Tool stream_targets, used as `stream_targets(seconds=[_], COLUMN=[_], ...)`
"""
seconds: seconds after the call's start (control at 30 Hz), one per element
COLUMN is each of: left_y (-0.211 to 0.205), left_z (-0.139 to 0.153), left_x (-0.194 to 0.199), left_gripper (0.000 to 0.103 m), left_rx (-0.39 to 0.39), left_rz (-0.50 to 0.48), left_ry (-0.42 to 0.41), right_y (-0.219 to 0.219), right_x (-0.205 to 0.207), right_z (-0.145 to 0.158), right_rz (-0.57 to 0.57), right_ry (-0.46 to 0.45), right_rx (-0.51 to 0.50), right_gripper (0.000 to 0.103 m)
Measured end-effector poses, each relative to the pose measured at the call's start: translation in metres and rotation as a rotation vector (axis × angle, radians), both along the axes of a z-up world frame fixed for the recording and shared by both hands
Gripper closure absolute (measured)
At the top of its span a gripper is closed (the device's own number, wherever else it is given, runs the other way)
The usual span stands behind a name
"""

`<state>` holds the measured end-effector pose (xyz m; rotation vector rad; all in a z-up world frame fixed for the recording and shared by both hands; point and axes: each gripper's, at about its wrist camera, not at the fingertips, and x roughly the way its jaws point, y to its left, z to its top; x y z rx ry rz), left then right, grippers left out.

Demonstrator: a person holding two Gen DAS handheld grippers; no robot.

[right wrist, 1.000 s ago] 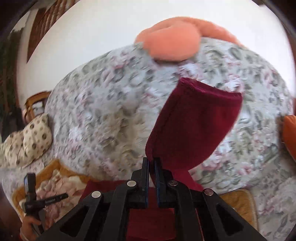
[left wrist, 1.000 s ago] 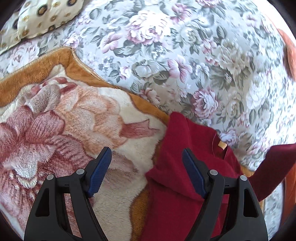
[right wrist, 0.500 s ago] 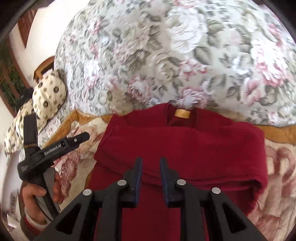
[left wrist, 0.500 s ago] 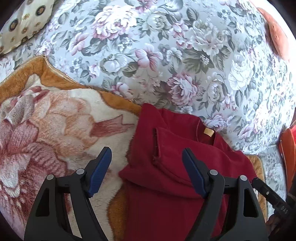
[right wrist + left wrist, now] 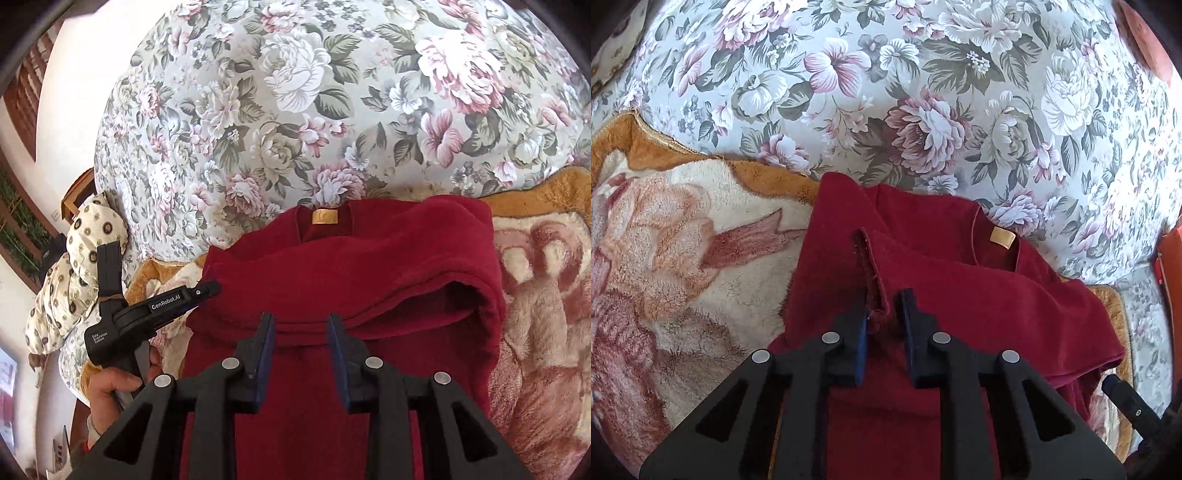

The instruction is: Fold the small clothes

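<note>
A dark red top (image 5: pixel 960 295) with a tan neck label (image 5: pixel 1003 236) lies on a plush flowered blanket (image 5: pixel 672 266). Its sleeve is folded across the chest, and the cuff edge (image 5: pixel 870 269) runs down between the fingers of my left gripper (image 5: pixel 884 317). That gripper is nearly closed around the cuff. In the right wrist view the same top (image 5: pixel 369 273) lies flat with the folded sleeve (image 5: pixel 424 288) across it. My right gripper (image 5: pixel 301 332) is open just above the cloth and holds nothing.
A grey floral sheet (image 5: pixel 923 92) covers the bed beyond the blanket. A spotted cream pillow (image 5: pixel 74 280) lies at the left. The other handheld gripper (image 5: pixel 147 314) and the person's hand show at the left of the right wrist view. An orange cushion (image 5: pixel 1171 266) lies at the right edge.
My right gripper laid the lifted sleeve across the top, let it go and opened. My left gripper moved right over the top and closed from wide open onto the cuff edge.
</note>
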<state>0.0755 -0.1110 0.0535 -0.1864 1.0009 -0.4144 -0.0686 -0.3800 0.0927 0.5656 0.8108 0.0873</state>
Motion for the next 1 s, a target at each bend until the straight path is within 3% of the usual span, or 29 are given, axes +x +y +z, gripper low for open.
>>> stream_targets(seconds=[0.27, 0.37, 0.47, 0.57, 0.67, 0.8, 0.9, 1.0], left_y=[0.024, 0.033, 0.042, 0.046, 0.037, 0.032, 0.035, 0.038], left_z=[0.021, 0.020, 0.012, 0.004, 0.001, -0.005, -0.010, -0.007], left_x=[0.000, 0.003, 0.008, 0.010, 0.005, 0.005, 0.006, 0.002], left_gripper=[0.095, 0.095, 0.095, 0.095, 0.095, 0.095, 0.095, 0.090], left_rx=[-0.063, -0.040, -0.008, 0.042, 0.094, 0.142, 0.131, 0.123], left_rz=[0.025, 0.062, 0.106, 0.143, 0.128, 0.118, 0.117, 0.122], left_ry=[-0.033, -0.030, -0.010, 0.001, -0.009, -0.008, 0.019, 0.023], right_y=[-0.004, -0.006, -0.025, -0.038, -0.036, -0.025, -0.023, -0.029], right_x=[-0.004, -0.006, -0.012, -0.009, 0.004, 0.026, 0.018, 0.004], right_z=[0.005, 0.012, 0.025, 0.027, 0.017, -0.035, -0.038, -0.020], right_rz=[-0.010, -0.020, -0.110, -0.191, -0.150, -0.051, -0.031, -0.067], right_ry=[-0.020, -0.034, -0.057, 0.009, 0.056, 0.290, 0.280, 0.257], right_rx=[0.015, -0.012, -0.076, -0.202, -0.271, -0.414, -0.474, -0.435], right_gripper=[0.076, 0.076, 0.076, 0.076, 0.076, 0.076, 0.076, 0.076])
